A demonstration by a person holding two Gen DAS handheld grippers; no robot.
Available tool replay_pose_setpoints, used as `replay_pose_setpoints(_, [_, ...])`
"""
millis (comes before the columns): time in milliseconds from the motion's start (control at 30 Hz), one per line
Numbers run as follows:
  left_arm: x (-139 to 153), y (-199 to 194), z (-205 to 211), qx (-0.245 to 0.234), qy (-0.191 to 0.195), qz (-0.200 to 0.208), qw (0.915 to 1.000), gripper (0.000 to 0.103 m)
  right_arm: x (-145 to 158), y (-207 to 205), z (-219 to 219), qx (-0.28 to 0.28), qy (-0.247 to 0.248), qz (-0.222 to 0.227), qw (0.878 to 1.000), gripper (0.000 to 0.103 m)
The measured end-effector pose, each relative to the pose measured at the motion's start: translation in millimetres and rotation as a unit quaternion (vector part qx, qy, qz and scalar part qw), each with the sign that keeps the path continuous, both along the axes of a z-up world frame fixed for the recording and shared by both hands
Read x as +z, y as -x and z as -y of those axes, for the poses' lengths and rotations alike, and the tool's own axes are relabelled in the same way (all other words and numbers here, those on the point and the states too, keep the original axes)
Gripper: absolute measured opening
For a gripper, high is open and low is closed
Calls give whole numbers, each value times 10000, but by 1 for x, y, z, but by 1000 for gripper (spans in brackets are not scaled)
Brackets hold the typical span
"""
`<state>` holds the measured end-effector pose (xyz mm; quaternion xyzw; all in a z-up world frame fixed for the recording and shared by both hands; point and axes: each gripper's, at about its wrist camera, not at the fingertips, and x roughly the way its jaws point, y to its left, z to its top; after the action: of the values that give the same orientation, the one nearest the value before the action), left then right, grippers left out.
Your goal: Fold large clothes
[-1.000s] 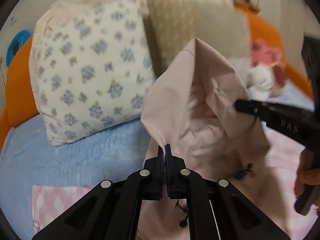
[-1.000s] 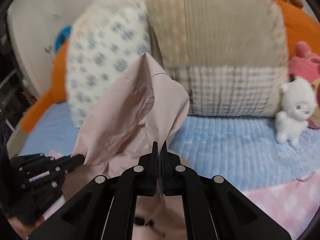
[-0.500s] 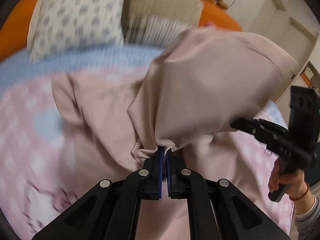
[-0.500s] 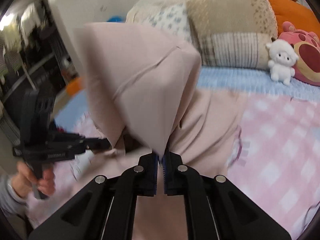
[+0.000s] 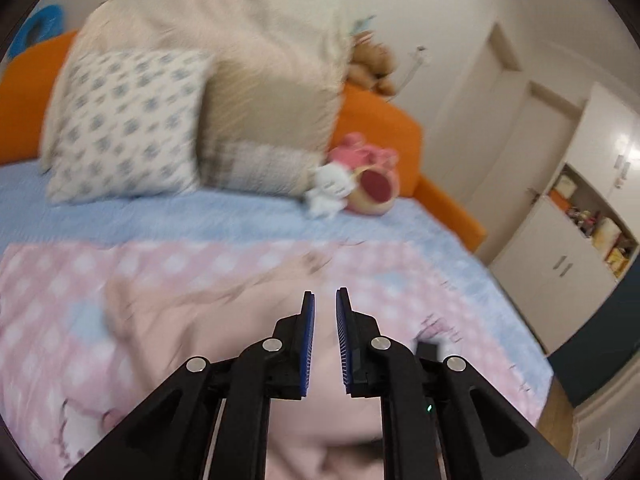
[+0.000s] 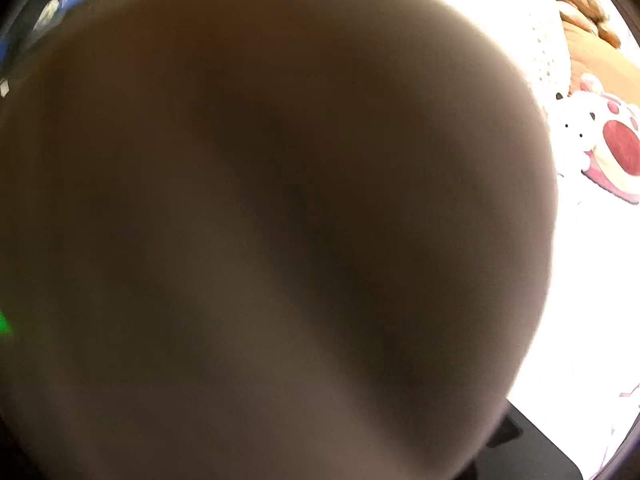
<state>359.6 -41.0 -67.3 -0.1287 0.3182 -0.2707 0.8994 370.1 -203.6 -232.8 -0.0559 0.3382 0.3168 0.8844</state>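
Observation:
The pale pink garment (image 5: 224, 320) lies crumpled on the pink checked bedcover (image 5: 52, 280), below and ahead of my left gripper (image 5: 325, 300). That gripper's jaws are opening, with a clear gap and nothing between the blue pads. In the right wrist view the same pink cloth (image 6: 280, 220) hangs right over the lens and fills nearly the whole picture. It hides my right gripper's fingers; only a black corner of its body (image 6: 524, 456) shows at the lower right. Its jaws are opening, and whether cloth is between them is hidden.
Pillows (image 5: 124, 128) and a folded beige blanket (image 5: 272, 120) lean on the orange headboard (image 5: 380, 124). Plush toys (image 5: 360, 176) sit on the blue sheet beside them. White cabinets (image 5: 560, 256) and a door stand beyond the bed's right edge.
My left gripper has let go of the pink cloth, which dropped onto the bed, and has swung up toward the pillows. The cloth has come down over the right camera.

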Motion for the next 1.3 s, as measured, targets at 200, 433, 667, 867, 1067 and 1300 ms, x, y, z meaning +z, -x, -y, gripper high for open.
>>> replay_pose_setpoints(200, [-47,-39,76,-263,-1048,-1067,9884,29,19,52,13,228,-4,62,9997,79])
replay_pose_setpoints(433, [-140,-35,43,30,-1465,-2193,9646,27,54,131,51,579,-361,236,9974,75])
replay_pose_setpoints(667, [-102,45,36,-330,-829,-1763,9803,28,83,79,83,-140,-1318,-144,9911,44])
replay_pose_setpoints(867, [-145,62,30,-284,-1010,-2159,9708,31,24,32,47,-385,-1406,-1212,9819,40])
replay_pose_setpoints(1067, [-176,52,18,-350,-926,-2384,9661,28,-27,23,3,-495,-380,-1331,9891,41])
replay_pose_setpoints(1300, [-106,82,10,-438,-1038,-1648,9799,28,34,56,12,-346,-100,-829,9959,67])
